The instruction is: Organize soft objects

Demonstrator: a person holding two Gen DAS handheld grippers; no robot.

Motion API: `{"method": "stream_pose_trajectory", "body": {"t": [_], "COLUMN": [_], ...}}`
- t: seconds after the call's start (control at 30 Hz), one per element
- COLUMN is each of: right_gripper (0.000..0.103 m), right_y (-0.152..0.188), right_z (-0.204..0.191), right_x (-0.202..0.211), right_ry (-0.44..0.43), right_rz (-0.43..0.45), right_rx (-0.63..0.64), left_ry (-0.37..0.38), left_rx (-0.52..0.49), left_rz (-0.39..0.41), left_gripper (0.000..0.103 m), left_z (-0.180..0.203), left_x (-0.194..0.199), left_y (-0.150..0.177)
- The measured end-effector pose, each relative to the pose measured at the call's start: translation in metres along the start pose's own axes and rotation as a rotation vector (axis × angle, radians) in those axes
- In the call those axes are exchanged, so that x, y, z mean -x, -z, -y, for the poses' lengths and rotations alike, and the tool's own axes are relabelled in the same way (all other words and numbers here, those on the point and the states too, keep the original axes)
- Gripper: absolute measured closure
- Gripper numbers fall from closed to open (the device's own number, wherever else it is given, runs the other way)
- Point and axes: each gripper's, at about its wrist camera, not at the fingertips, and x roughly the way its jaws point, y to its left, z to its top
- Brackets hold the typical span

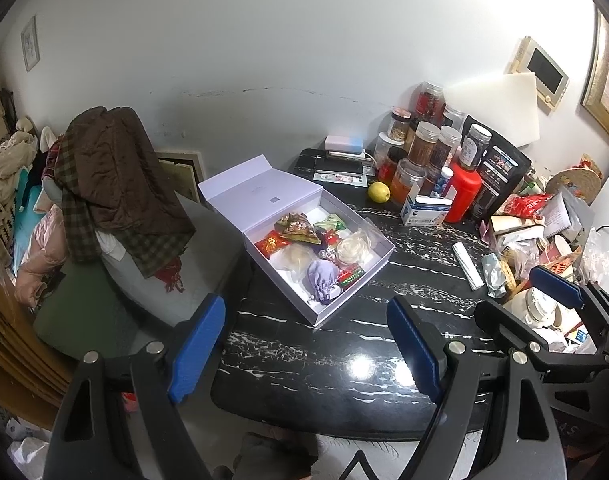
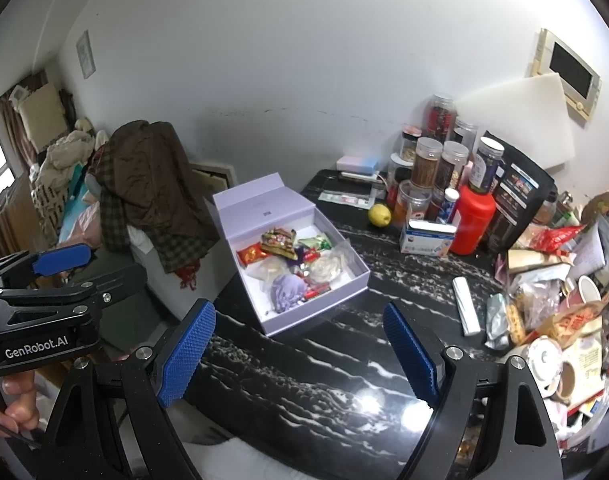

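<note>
Soft pouches and packets fill the open lavender box (image 1: pixel 346 280) on the black marbled table (image 1: pixel 304 360): a crinkled purple drawstring bag (image 1: pixel 322 276), a glossy red packet (image 1: pixel 271 243), filmy white bundles (image 1: pixel 350 249). My left gripper (image 1: pixel 304 354) hangs spread over bare tabletop, empty, ridged blue pads (image 1: pixel 198 346) apart. My right gripper (image 2: pixel 296 354) is spread the same, pinching nothing. Only the right wrist view shows my hand (image 2: pixel 18 404) curled round the left tool's black handle; only the left wrist view shows the right tool over a gilt-rimmed china pot (image 1: pixel 534 306). A smooth yellow lemon (image 2: pixel 379 215) sits by ribbed-lid plastic jars (image 2: pixel 424 162).
</note>
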Motion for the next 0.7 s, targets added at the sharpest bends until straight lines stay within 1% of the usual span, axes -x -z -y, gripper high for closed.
{"method": "stream_pose_trajectory", "body": {"t": [0.7], "right_gripper": [0.016], "right_y": [0.0058], "right_z": [0.0038], "right_x": [0.0050], "right_ry": [-0.001], "right_rz": [-0.003], "right_rx": [-0.009], "left_ry": [0.004], "left_rx": [-0.004], "left_rz": [-0.003], "left_gripper": [0.020], "left_z": [0.0023], "left_x": [0.0047], "left_y": [0.0003]}}
